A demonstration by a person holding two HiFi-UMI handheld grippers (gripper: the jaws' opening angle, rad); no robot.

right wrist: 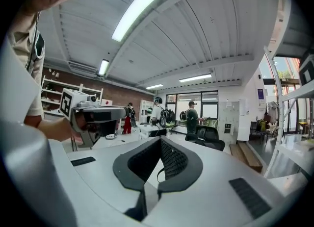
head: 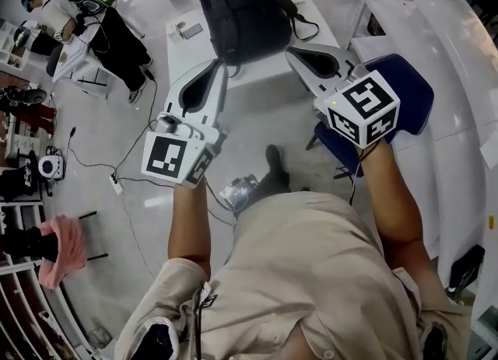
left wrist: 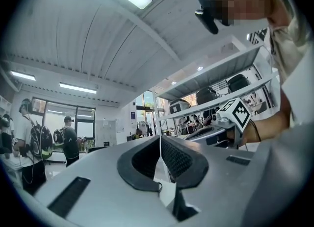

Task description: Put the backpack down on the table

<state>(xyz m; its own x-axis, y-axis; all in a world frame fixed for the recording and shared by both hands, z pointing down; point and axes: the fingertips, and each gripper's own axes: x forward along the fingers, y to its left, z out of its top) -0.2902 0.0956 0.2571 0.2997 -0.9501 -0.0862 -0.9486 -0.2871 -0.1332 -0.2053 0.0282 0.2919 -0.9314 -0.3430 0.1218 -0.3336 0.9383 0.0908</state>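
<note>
The black backpack (head: 245,12) rests on the white table (head: 187,51) at the top middle of the head view, with its straps trailing to the right. My left gripper (head: 221,67) hangs at the pack's near left edge and my right gripper (head: 294,54) at its near right edge. Both are shut with nothing between the pads. In the left gripper view the jaws (left wrist: 160,138) meet against the open room. The same holds in the right gripper view (right wrist: 160,141). Neither gripper view shows the backpack.
A blue chair (head: 408,90) stands under my right hand, beside long white shelving (head: 440,32) on the right. A person in dark clothes (head: 117,36) stands at a bench at the upper left. A small device (head: 191,30) lies on the table. Cables (head: 124,183) cross the floor.
</note>
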